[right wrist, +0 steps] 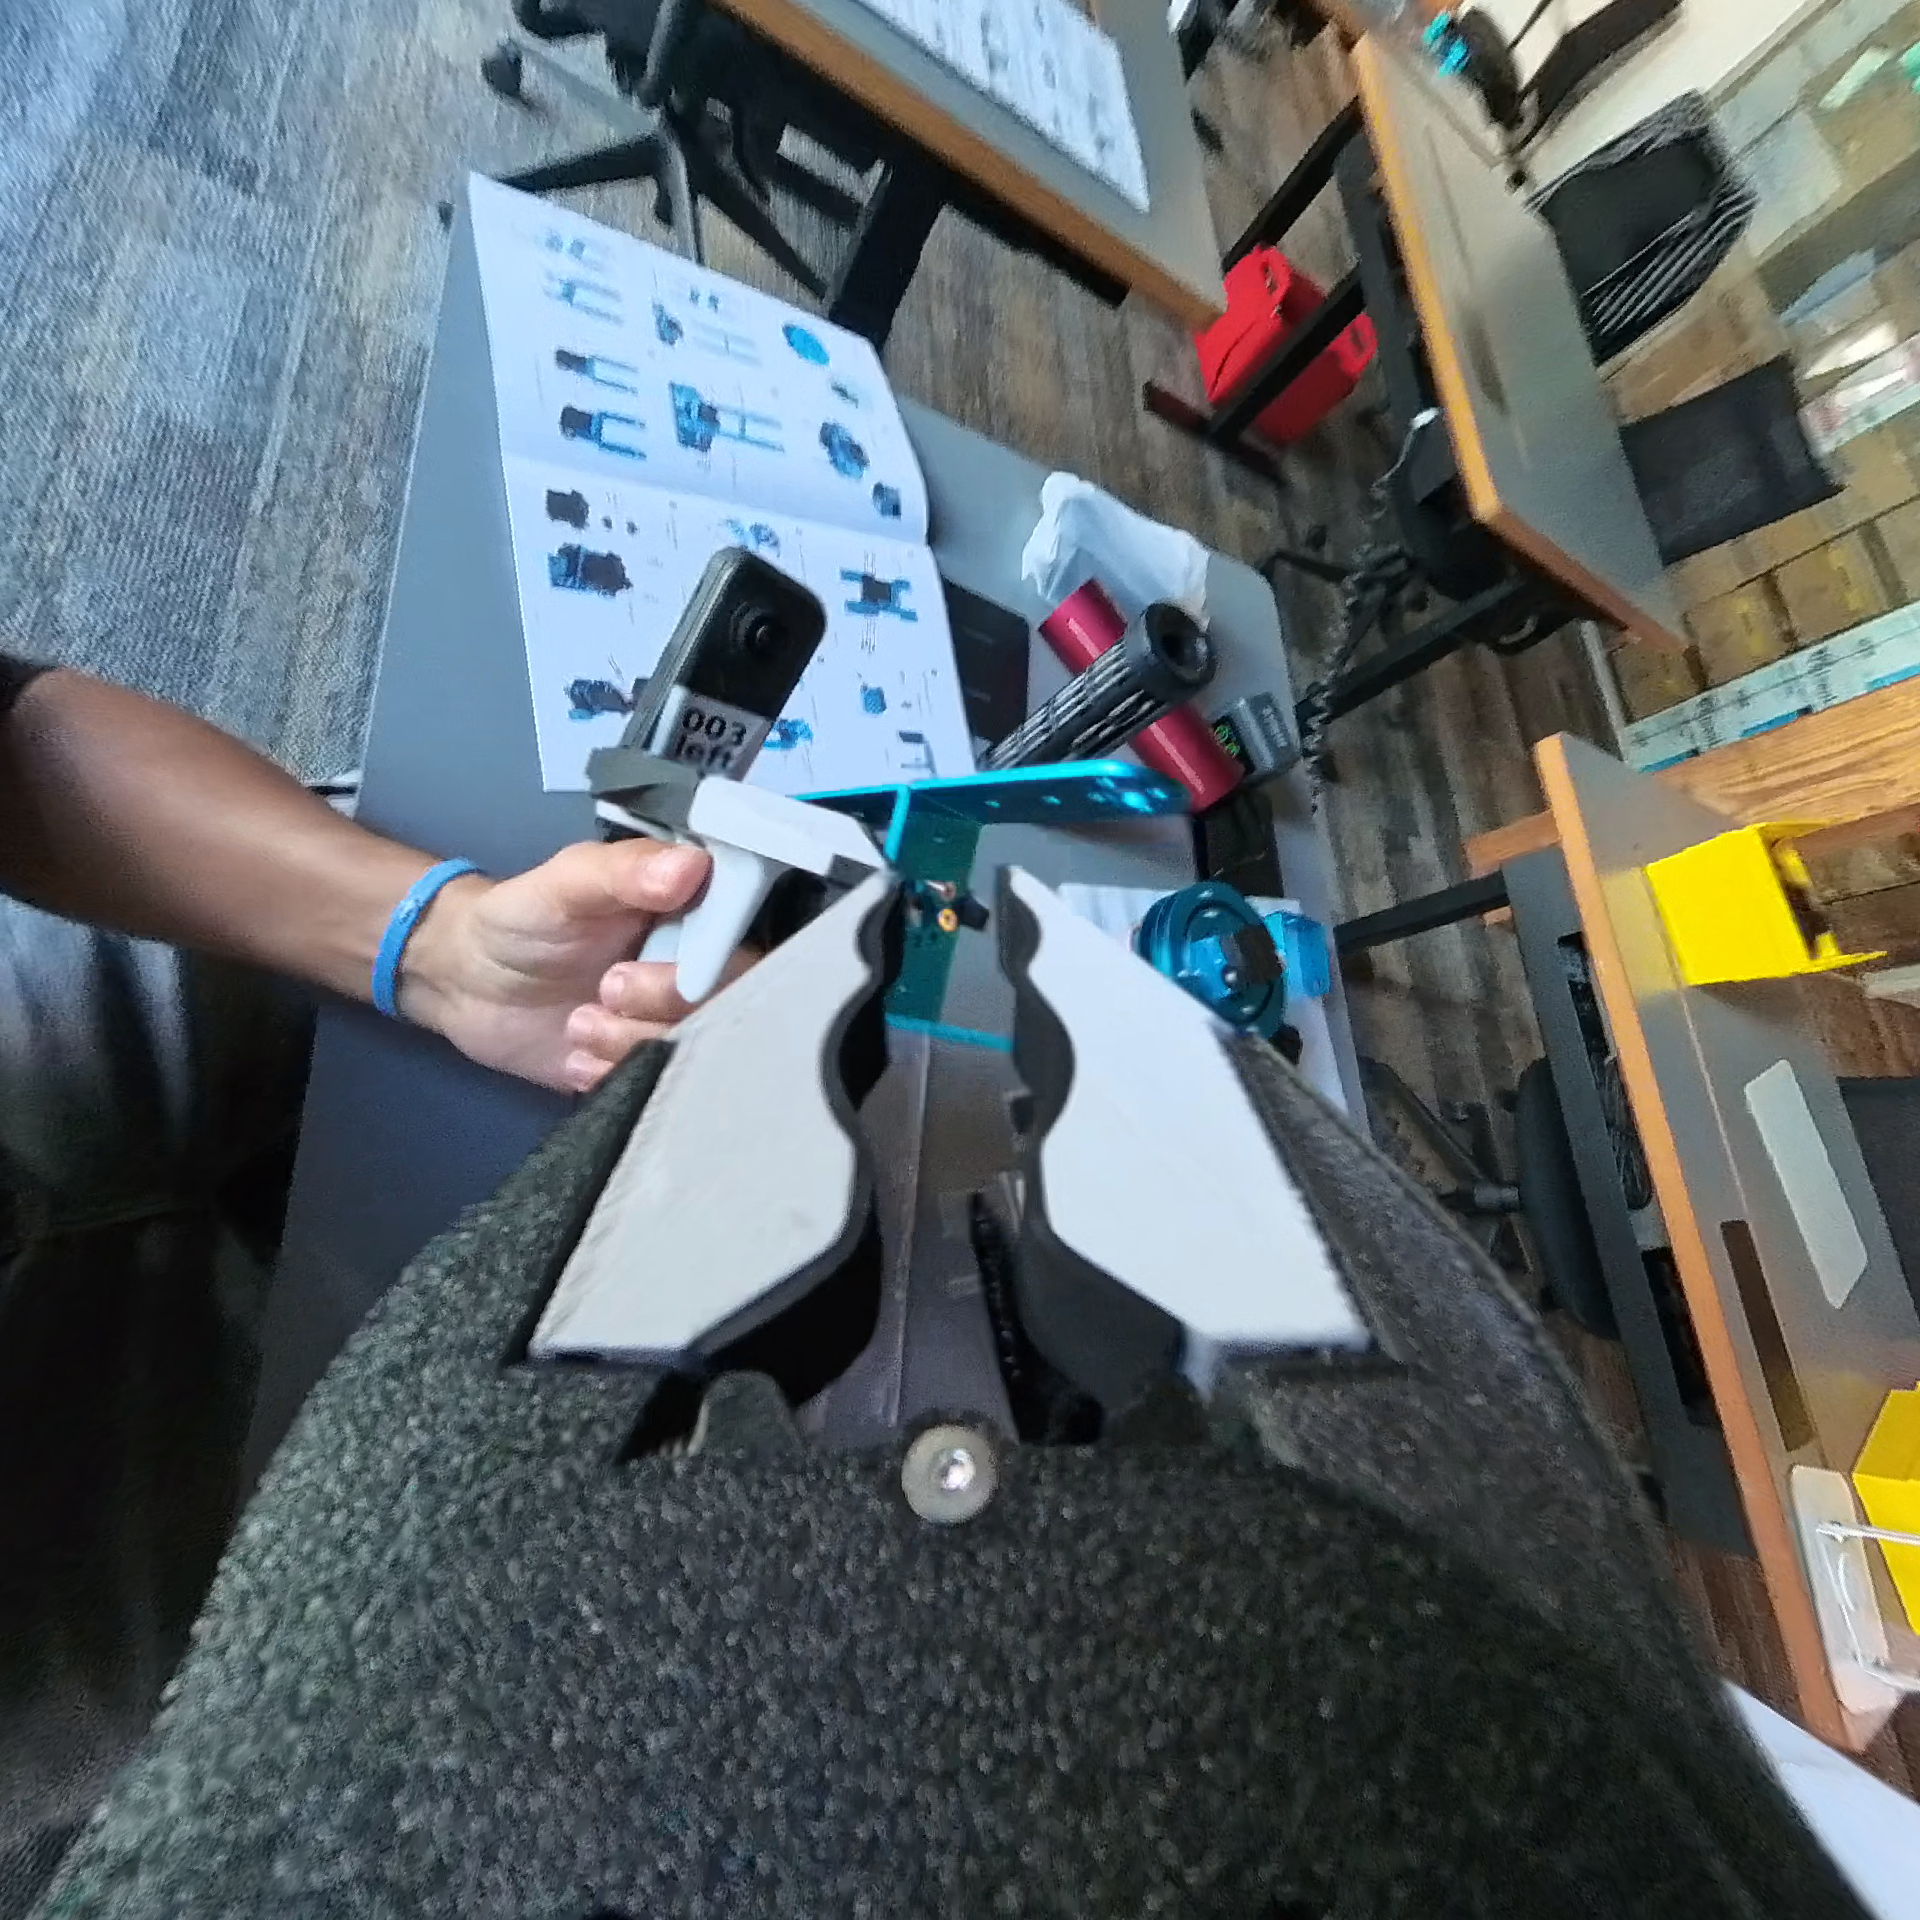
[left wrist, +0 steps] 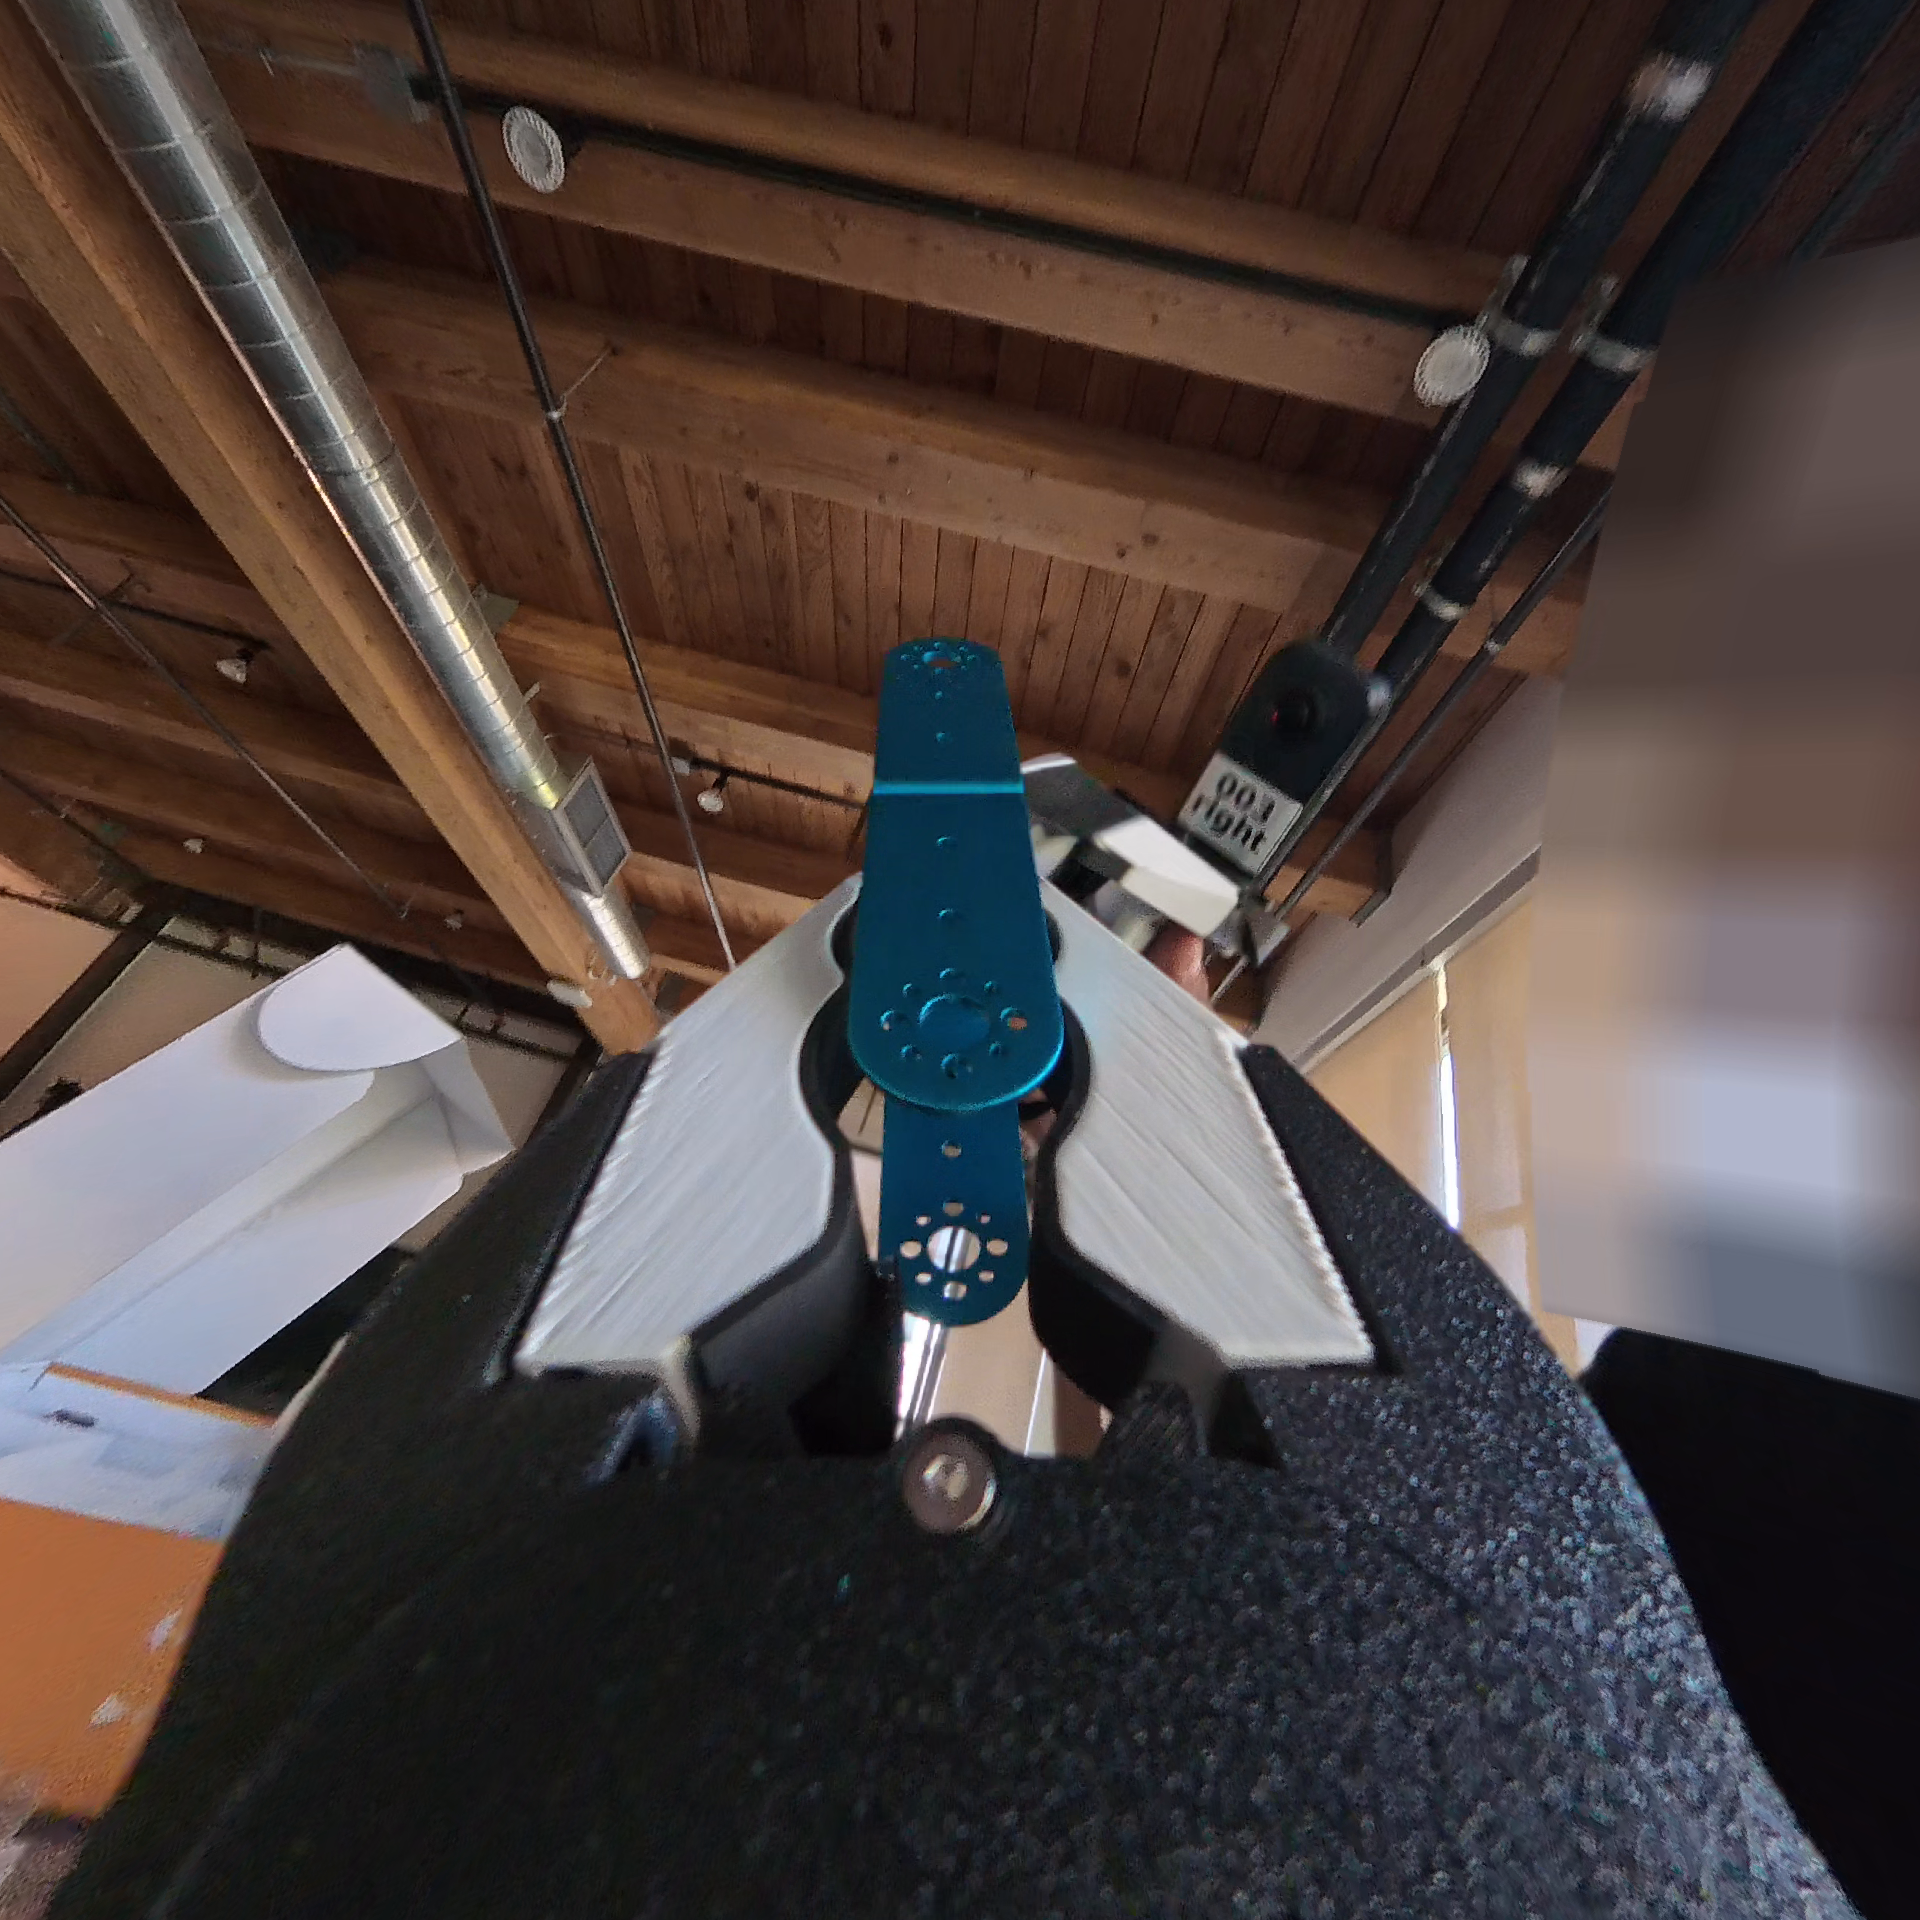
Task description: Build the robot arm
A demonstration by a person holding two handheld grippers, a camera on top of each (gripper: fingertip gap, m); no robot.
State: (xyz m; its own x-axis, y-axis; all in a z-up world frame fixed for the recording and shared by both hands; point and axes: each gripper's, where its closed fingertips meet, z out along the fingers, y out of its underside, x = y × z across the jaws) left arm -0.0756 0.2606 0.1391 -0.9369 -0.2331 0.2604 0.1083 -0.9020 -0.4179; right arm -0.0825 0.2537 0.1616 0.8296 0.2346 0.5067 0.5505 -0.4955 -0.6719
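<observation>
Left gripper (left wrist: pixel 951 935): fingers clenched on a blue metal bracket (left wrist: pixel 948 914), which stands up between the white pads, pointing toward the wooden ceiling (left wrist: pixel 935 436). The bracket is a flat anodised strip, bent, with a row of small holes along its length and a ring of holes around a larger one at each rounded end. One arm passes down behind the pads; the other rises past the fingertips. In the right wrist view the same bracket (right wrist: pixel 1039 795) shows as an L shape, one arm level, one hanging down, held out from the left gripper (right wrist: pixel 831 831), which a person's hand (right wrist: pixel 551 956) with a blue wristband (right wrist: pixel 410 930) grips.

Right gripper (right wrist: pixel 945 883): jaws parted, holding nothing. Its fingertips sit to either side of the bracket's hanging arm; contact cannot be confirmed. It also shows far right in the left wrist view (left wrist: pixel 1164 873).

Beyond, on the grey table (right wrist: pixel 436 727):
- one open instruction booklet (right wrist: pixel 707 447), far left;
- one red cylinder (right wrist: pixel 1132 686) with one black perforated tube (right wrist: pixel 1112 696) lying across it;
- one white crumpled wrapper (right wrist: pixel 1112 551) behind them;
- one blue wheel-like part (right wrist: pixel 1216 956), near right.

Containers: two yellow bins (right wrist: pixel 1745 904), right; contents not visible. One red case (right wrist: pixel 1278 343) on the floor, far, closed.

Overhead: one silver duct (left wrist: pixel 343 468), two round white ceiling fittings (left wrist: pixel 532 149).
</observation>
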